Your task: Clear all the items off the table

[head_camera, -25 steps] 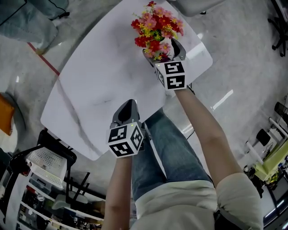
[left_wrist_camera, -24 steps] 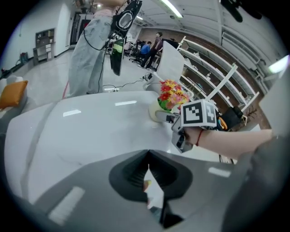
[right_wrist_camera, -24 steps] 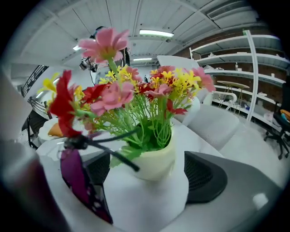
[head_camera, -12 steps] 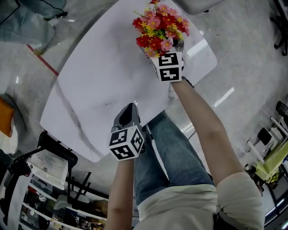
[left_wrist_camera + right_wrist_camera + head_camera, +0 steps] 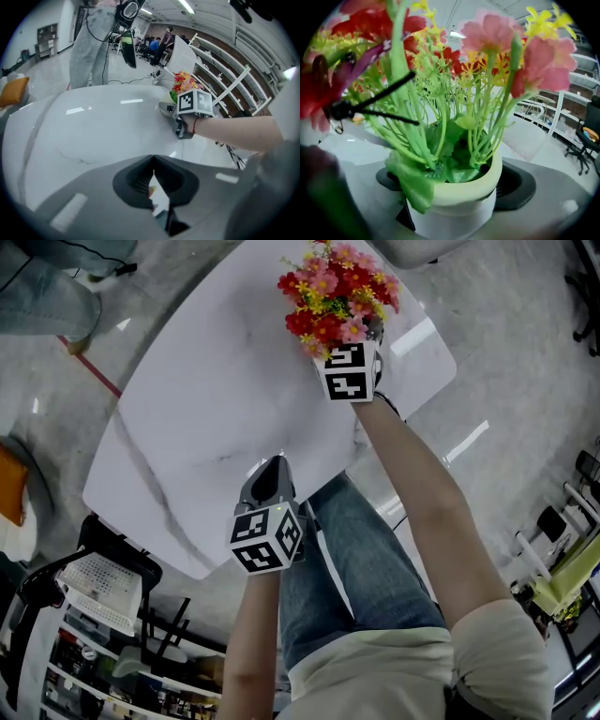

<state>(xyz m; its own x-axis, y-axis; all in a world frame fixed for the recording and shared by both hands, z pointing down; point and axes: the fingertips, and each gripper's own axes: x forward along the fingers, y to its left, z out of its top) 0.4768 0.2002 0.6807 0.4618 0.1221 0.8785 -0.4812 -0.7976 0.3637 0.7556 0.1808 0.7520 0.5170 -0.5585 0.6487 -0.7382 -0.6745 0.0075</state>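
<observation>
On one table (image 5: 206, 409), one flowerpot (image 5: 459, 211) is sitting loose between the right gripper's (image 5: 356, 338) wide jaws, which have just been opening; the left gripper (image 5: 270, 470) is hovering closed, empty. The pot's base is cut off.

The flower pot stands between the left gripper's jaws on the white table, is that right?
Not quite: it is the right gripper. The right gripper view shows the flower pot standing between its jaws, which have just been opening. It does stand on the white table.
</observation>
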